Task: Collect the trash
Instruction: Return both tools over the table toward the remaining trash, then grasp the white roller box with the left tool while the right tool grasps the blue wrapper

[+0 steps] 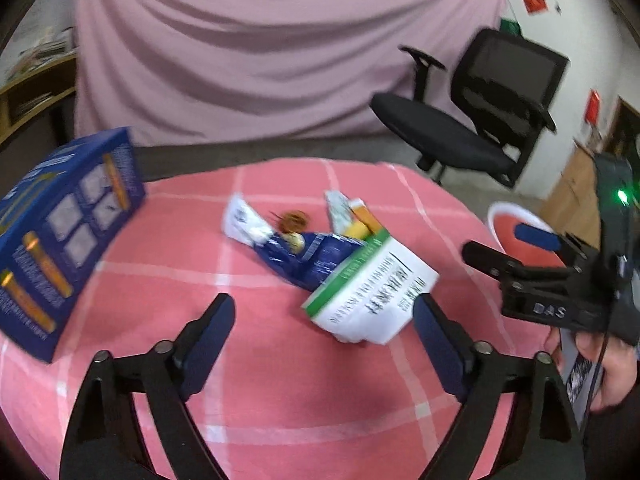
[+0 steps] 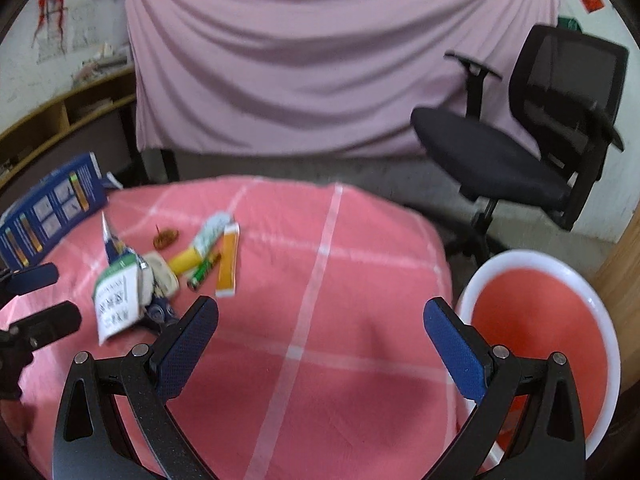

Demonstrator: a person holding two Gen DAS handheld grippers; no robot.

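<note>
Pink draped cloth (image 2: 340, 60) hangs behind a round table covered in a pink checked tablecloth (image 2: 340, 340), where the trash lies in a loose heap left of centre. At the heap's near edge is a crumpled white paper packet with a green band (image 1: 370, 292) and black print, lying on a crinkled blue foil wrapper (image 1: 308, 256). Beyond these lie a white torn wrapper (image 1: 242, 220), a small brown scrap (image 1: 294, 220), a yellow tube (image 2: 185, 261), a green battery (image 2: 202, 273) and an orange sachet (image 2: 227, 264), all close together and partly touching; motion blur hides finer detail. The left gripper (image 1: 324, 332) hovers over the cloth just short of the heap, its blue-padded jaws spread apart, the right-hand pad just beside the paper packet without pressing it, nothing held. The right gripper (image 2: 320, 328) hangs over bare cloth to the right of the heap, jaws wide and empty; a hand (image 1: 612, 364) holds its handle in the left wrist view. A tall blue printed box (image 1: 60, 236) stands at the table's left edge, well apart from the heap. A white-rimmed bin with a red liner (image 2: 540, 320) sits on the floor just off the table's right side. A black office chair (image 2: 520, 140) stands further back, and wooden shelves (image 2: 60, 120) line the left wall.
</note>
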